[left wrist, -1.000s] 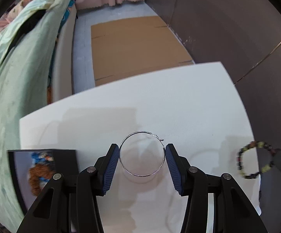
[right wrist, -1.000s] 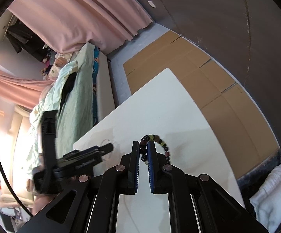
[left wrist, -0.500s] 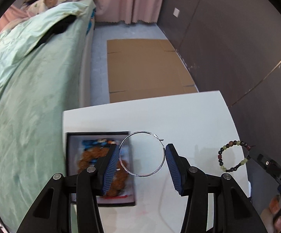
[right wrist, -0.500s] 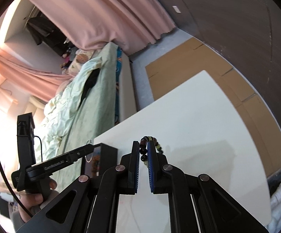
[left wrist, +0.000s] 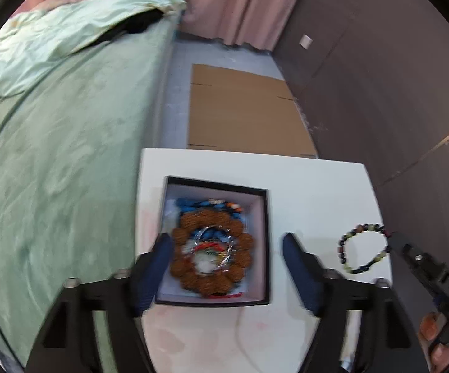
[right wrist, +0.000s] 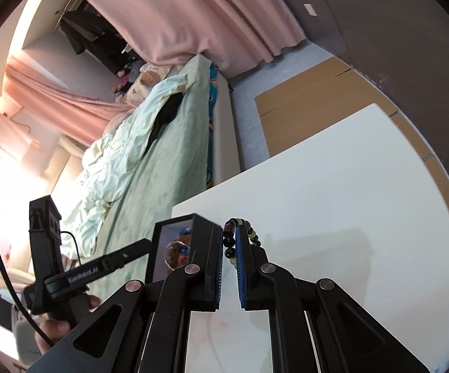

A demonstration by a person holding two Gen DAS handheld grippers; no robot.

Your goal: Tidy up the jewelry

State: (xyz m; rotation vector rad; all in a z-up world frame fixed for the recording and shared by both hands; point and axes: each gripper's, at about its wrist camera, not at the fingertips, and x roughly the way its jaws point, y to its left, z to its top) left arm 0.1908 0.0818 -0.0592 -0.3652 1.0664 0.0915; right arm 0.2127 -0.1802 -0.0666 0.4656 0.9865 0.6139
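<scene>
The left tongs [left wrist: 226,258] hang wide apart, straddling the open black box [left wrist: 264,242], whose raised walls and piled beads fill the space directly under them. To their right, bare tabletop [left wrist: 314,192] runs clear up to the bead bracelet [left wrist: 364,248] nipped in the right tongs [right wrist: 230,245]. Beyond the box the tabletop is free. Left of the left tongs, the bed [left wrist: 62,155] closes off the edge.

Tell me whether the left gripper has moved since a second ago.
Yes. The left gripper has travelled from bare table to above the black box. Its jaws have just been opening, and the silver hoop now lies in the box.
</scene>
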